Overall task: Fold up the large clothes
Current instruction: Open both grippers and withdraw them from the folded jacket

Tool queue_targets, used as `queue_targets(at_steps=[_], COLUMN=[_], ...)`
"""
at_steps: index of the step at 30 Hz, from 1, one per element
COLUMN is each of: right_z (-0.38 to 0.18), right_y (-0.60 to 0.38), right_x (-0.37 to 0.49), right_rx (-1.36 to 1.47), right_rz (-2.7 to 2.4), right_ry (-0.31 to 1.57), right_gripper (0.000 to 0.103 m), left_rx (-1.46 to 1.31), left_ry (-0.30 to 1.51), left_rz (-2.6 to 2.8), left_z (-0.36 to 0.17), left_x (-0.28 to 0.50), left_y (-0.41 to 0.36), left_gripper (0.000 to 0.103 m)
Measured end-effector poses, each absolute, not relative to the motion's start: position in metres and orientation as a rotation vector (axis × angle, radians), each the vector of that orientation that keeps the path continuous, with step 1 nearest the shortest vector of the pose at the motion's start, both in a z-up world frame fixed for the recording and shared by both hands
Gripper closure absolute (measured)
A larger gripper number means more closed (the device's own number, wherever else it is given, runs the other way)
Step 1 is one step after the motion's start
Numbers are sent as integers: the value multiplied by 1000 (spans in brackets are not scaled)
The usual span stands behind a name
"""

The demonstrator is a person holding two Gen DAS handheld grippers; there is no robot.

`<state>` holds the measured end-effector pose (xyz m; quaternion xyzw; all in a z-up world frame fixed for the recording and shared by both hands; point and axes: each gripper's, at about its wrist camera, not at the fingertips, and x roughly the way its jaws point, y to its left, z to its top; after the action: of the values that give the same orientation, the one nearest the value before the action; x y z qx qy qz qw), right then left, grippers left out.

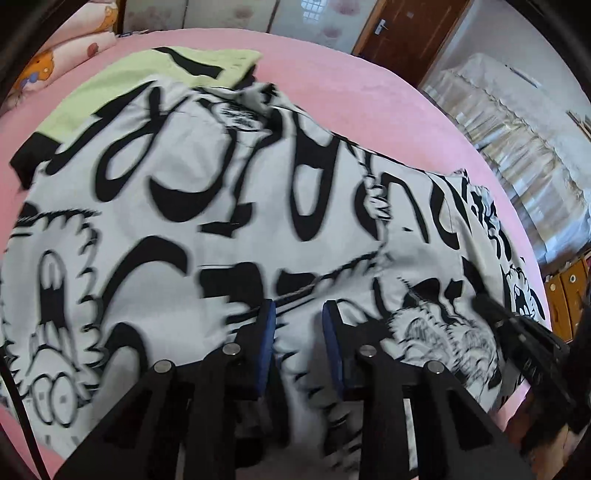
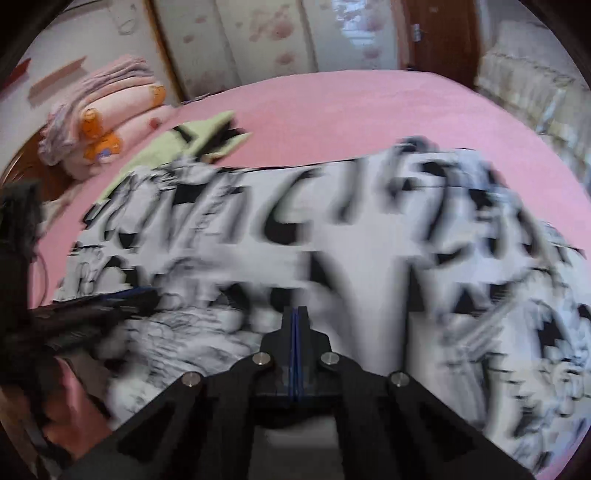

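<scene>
Your white garment (image 1: 229,206) printed with bold black cartoon lettering lies spread and rumpled across the middle and lower frame in both views (image 2: 332,258); its pale green, black-trimmed part reaches toward the upper left, and creases run across it.

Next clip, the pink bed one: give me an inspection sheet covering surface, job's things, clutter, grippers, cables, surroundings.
Surface: pink bed sheet.
Job's things: white black-printed garment spread out, rumpled; blurred.
Clutter: green garment partly beneath its far edge; folded pink blankets in the corner.
Grippers: left gripper open over the cloth; right gripper shut, grip on cloth unclear.
Cables: dark cord at left edge.
Surroundings: wooden door, wardrobe.
</scene>
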<state>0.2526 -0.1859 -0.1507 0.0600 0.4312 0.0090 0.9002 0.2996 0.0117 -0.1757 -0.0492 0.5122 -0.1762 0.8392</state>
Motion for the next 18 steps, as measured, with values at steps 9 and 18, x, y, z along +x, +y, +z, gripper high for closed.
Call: queue_targets(at_steps=[9,18], right_z=[-155,-146], right_y=[-204,-205], right_x=[232,228], right_rx=[172,230], right_rz=[-30,-35], right_ry=[901,922], right_gripper=[103,101], left_rx=[-115,-99], left_ry=[1070,1092], left_rz=[-349,-322], left_z=[-178,-170], left_x=[287,279], left_y=[23,21], left_gripper=[77,77])
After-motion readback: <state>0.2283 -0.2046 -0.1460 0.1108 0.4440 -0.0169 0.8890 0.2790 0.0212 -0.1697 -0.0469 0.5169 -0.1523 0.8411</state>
